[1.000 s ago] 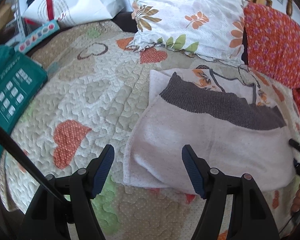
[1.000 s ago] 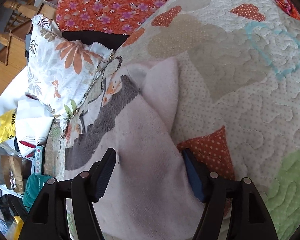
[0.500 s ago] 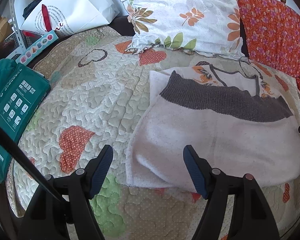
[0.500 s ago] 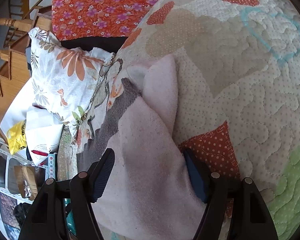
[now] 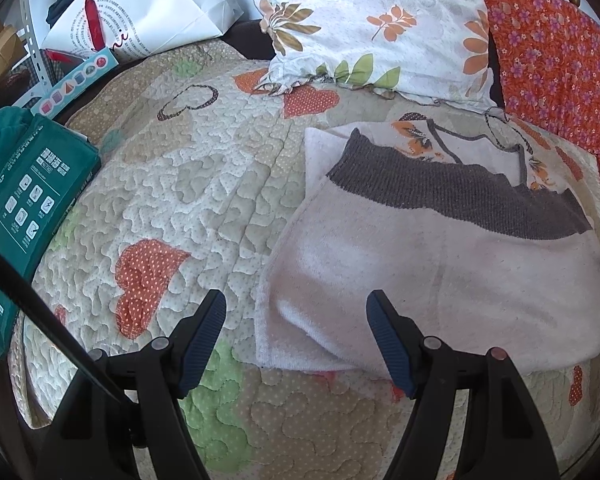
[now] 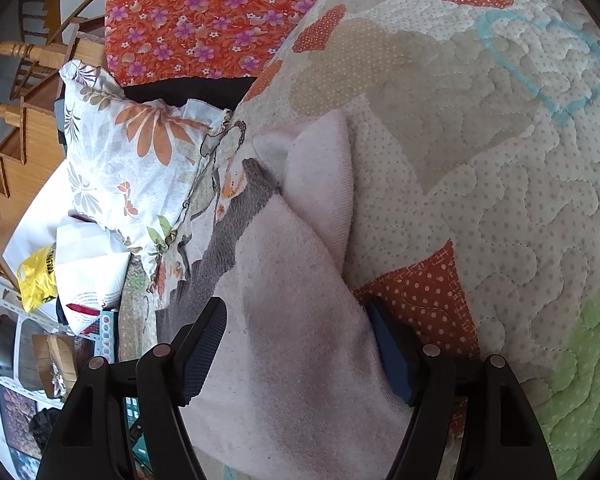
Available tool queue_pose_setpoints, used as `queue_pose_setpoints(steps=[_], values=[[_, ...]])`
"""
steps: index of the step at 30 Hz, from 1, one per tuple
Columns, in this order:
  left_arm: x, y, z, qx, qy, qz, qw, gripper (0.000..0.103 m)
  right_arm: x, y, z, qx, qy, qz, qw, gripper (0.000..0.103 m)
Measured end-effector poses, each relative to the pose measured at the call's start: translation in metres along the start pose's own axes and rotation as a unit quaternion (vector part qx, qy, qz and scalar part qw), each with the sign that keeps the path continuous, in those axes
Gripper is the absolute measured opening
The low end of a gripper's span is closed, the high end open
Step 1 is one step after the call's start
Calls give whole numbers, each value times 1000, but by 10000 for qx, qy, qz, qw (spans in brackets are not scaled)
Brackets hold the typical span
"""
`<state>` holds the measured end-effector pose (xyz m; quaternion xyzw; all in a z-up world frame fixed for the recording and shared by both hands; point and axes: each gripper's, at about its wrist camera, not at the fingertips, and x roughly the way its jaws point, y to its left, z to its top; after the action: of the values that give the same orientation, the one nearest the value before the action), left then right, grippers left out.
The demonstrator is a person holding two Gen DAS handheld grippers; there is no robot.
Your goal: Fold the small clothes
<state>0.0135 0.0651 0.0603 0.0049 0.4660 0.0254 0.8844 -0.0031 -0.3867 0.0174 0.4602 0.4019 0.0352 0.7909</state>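
A small pale pink garment with a dark grey band [image 5: 440, 264] lies folded on the heart-patterned quilt [image 5: 172, 208]. In the left wrist view my left gripper [image 5: 296, 340] is open above the garment's near left corner, not touching it. In the right wrist view the same garment [image 6: 300, 320] lies between the open fingers of my right gripper [image 6: 296, 352], its cloth reaching both pads. A white printed cloth [image 5: 452, 144] lies under the garment's far edge.
A floral pillow [image 5: 380, 28] and an orange flowered cushion [image 5: 552, 68] stand at the back. A green box [image 5: 24, 184] and a white paper bag [image 5: 148, 12] sit at the left. Wooden chairs [image 6: 24, 60] stand beyond the bed.
My left gripper has drawn back and risen a little, so the garment sits farther off. My right gripper has shifted slightly. The garment has not changed shape.
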Motion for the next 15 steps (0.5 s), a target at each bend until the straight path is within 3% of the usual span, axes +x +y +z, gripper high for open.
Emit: queue_pose_setpoints(steps=[5, 9, 12, 15], values=[[2, 25, 8, -293, 39, 37, 9996, 72, -4, 12, 1, -194, 4, -461, 9987, 76], [-2, 65, 23, -876, -16, 186, 9960, 72, -37, 41, -4, -748, -784, -1006, 9890, 76], [-5, 98, 31, -1399, -50, 189, 9900, 72, -51, 91, -29, -1857, -1092, -1447, 9657, 77], [-12, 131, 32, -1975, -111, 124, 9802, 72, -31, 132, -70, -2857, -733, -1503, 9436, 77]])
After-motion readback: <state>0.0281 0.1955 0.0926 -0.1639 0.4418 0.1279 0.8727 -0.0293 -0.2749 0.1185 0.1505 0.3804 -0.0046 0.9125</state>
